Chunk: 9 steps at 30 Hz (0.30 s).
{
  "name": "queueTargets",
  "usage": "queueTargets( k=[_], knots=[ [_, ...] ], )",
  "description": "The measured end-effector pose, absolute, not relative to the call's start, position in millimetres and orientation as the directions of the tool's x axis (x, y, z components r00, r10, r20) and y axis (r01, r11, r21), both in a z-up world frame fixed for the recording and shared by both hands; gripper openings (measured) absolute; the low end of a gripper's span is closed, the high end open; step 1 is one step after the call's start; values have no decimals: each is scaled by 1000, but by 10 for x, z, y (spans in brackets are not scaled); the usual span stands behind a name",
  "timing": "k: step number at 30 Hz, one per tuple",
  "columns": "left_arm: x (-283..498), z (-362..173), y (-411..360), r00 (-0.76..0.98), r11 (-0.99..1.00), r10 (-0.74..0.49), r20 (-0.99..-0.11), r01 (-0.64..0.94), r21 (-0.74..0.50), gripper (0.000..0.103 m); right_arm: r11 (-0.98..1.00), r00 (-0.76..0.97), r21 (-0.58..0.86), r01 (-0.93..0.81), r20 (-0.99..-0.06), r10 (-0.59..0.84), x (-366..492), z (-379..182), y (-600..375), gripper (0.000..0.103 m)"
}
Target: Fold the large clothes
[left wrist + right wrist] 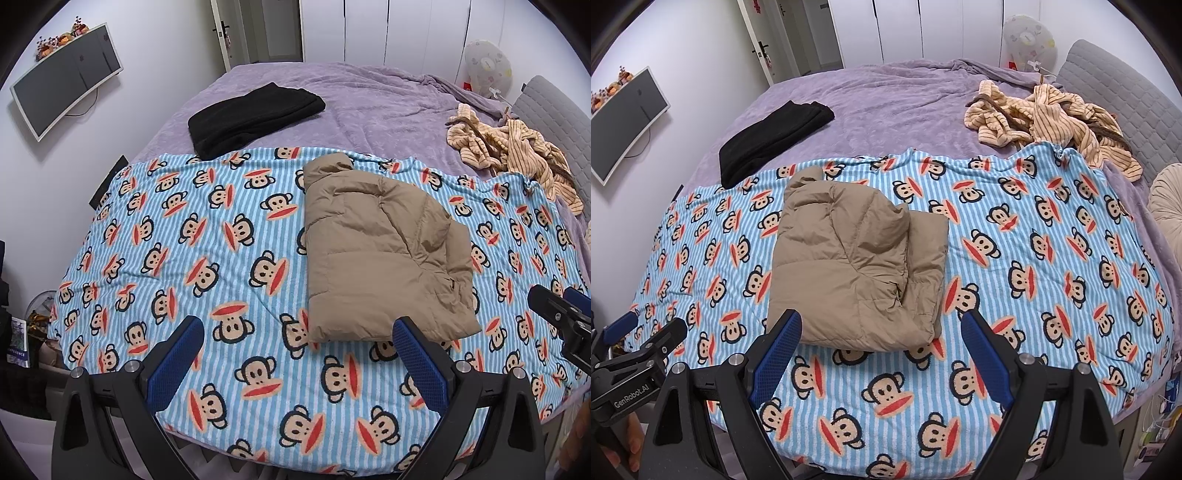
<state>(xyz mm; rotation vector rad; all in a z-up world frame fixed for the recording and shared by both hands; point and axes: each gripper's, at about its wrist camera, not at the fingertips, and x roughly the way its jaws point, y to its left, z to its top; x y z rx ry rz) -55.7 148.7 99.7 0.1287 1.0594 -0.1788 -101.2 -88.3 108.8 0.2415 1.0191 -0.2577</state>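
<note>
A tan puffer jacket [384, 243] lies folded into a compact bundle on the blue striped monkey-print blanket [184, 258]; it also shows in the right wrist view [857, 258]. My left gripper [299, 332] is open and empty, held back from the jacket's near edge. My right gripper [882, 325] is open and empty, just short of the jacket's near edge. The right gripper shows at the right edge of the left wrist view [561, 314]; the left gripper shows at the left edge of the right wrist view [646, 332].
A folded black garment [255, 118] lies on the purple bedspread [369, 103] at the back left. A crumpled striped yellow garment [517, 147] lies at the back right by the grey headboard [1108, 85]. A wall screen [62, 81] hangs left.
</note>
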Motion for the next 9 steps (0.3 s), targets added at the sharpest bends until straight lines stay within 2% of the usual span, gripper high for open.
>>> queueTargets(
  k=[9],
  knots=[
    [-461,1000,1450,472,971,-99,-876,239,18,102,942,488,79,326,-868,-96,-1015,1036,-850,90]
  ],
)
